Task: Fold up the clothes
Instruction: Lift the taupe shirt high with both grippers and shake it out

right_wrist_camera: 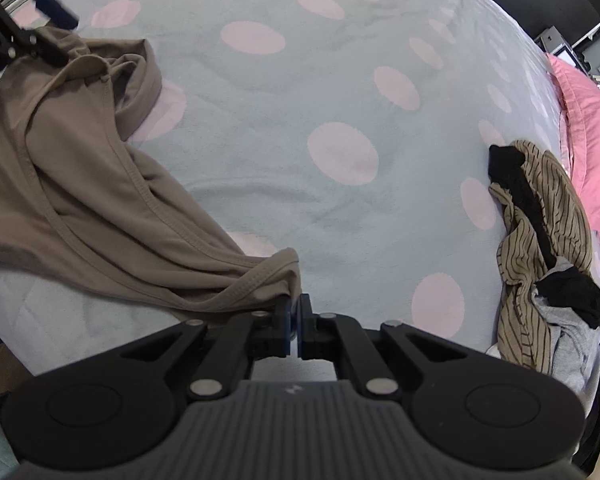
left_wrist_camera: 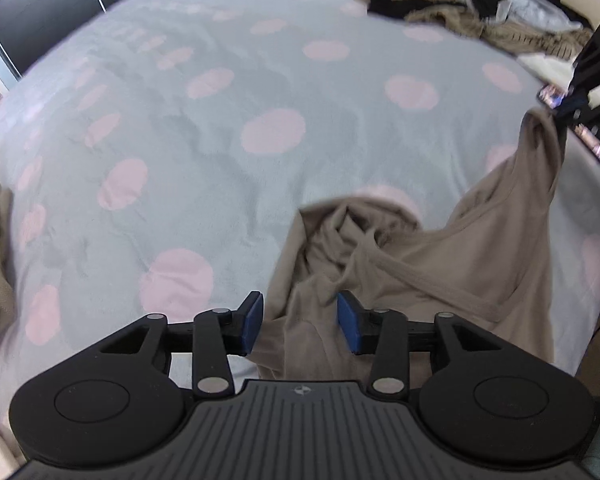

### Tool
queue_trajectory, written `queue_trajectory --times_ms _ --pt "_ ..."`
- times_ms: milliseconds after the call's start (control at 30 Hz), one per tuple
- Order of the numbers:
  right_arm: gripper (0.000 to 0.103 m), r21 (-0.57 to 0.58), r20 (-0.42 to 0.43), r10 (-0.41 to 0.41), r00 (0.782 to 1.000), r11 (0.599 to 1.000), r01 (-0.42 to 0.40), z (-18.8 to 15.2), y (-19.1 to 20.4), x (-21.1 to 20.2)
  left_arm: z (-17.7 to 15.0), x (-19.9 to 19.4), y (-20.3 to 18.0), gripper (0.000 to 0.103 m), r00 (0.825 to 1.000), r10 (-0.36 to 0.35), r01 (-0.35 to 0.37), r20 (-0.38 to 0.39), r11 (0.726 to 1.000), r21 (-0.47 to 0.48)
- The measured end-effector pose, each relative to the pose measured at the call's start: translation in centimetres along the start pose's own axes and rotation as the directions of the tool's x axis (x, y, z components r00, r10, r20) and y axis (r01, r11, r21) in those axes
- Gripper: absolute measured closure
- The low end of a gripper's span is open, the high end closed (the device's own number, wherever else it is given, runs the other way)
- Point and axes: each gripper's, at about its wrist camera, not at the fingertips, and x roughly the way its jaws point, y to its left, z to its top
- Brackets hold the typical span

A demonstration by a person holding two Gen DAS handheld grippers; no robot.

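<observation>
A taupe top (left_wrist_camera: 480, 248) lies crumpled on the polka-dot bed cover (left_wrist_camera: 220, 120). My left gripper (left_wrist_camera: 300, 320) is open, its blue pads on either side of a bunched fold of the top. My right gripper (right_wrist_camera: 295, 320) is shut on a hemmed corner of the taupe top (right_wrist_camera: 80, 184) and holds it lifted. In the left wrist view the right gripper (left_wrist_camera: 572, 108) shows at the right with the cloth hanging from it. In the right wrist view the left gripper (right_wrist_camera: 40, 20) shows at the upper left, over the top's far end.
A pile of clothes (right_wrist_camera: 540, 248), striped tan, black and grey, lies at the bed's right side next to a pink pillow (right_wrist_camera: 588, 136). The same pile (left_wrist_camera: 460, 4) shows at the far right in the left view. Dark furniture (left_wrist_camera: 40, 8) stands beyond the bed.
</observation>
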Motion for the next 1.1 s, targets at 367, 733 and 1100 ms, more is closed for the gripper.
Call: queue_trajectory --times_ms 367,733,1100 --pt "0.100 0.121 0.110 -0.048 0.993 0.992 0.035 0.2 -2.2 -1.3 1.0 -7.7 3.0 0.100 0.966 0.109 -0.064 0.235 0.980 -0.189" --pt "0.100 0.261 0.486 -0.314 0.815 0.943 0.208 2.5 -2.6 -12.7 -0.8 -21.2 6.5 0.101 0.819 0.368 -0.192 0.440 0.899 -0.395" --pt "0.100 0.430 0.717 -0.546 0.433 0.836 0.342 3.7 -2.4 -31.0 -0.5 -36.6 3.6 0.101 0.546 0.492 -0.200 0.678 0.863 -0.465"
